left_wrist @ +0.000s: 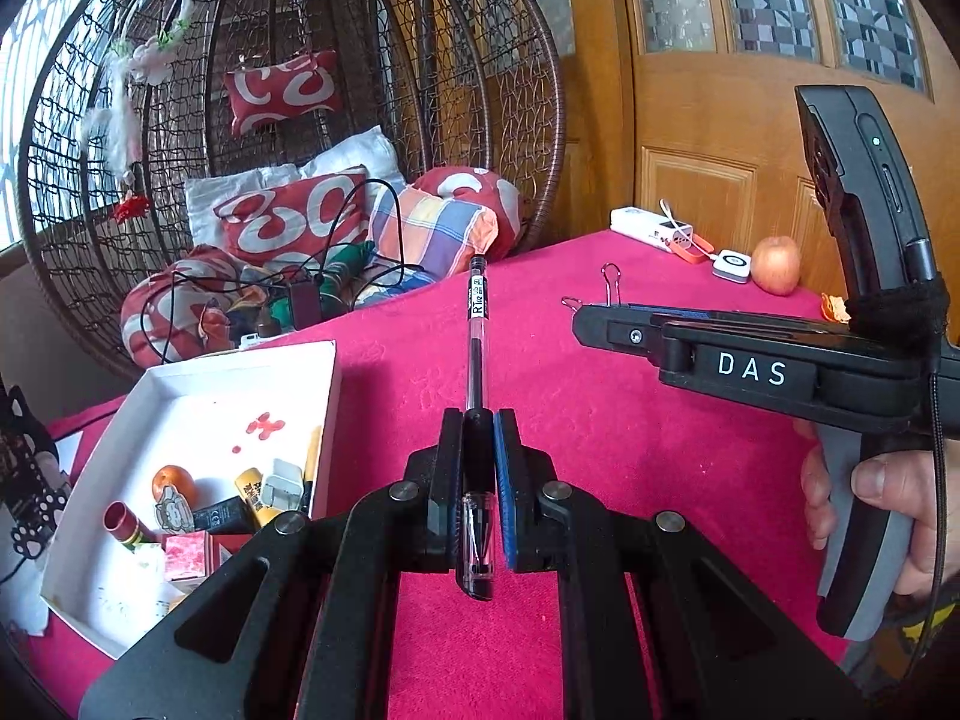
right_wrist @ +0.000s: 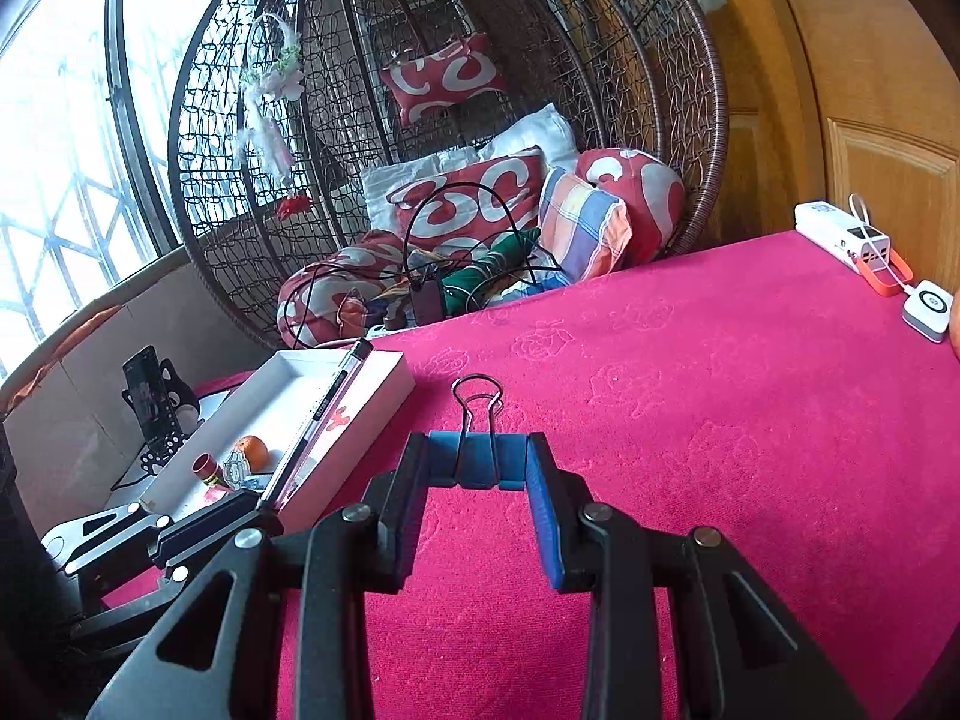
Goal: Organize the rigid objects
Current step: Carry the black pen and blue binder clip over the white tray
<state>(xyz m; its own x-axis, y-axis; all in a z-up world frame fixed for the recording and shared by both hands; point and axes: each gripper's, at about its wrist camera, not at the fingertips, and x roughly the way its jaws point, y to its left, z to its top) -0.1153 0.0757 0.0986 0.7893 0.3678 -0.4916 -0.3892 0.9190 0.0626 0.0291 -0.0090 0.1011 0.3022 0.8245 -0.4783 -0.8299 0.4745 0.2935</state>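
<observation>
White box (left_wrist: pixel 180 384), at the table's left edge: already stocked with an orange, a charger and small packets. Left gripper (left_wrist: pixel 478 420), right of the box: clamped shut on a pen (left_wrist: pixel 477 324), raised off the cloth. Right gripper (right_wrist: pixel 478 462), further right of the box: closed partway on a blue binder clip (right_wrist: pixel 477 459). Both items remain to be boxed; an apple (left_wrist: pixel 776 264) is left far from the box.

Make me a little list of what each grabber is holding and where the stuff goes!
left gripper: shut on a black gel pen, pointing away over the table
right gripper: shut on a blue binder clip, wire handles up
white box: on the table's left, holding an orange and small items
tablecloth: pink
far corner: apple, white power bank
</observation>
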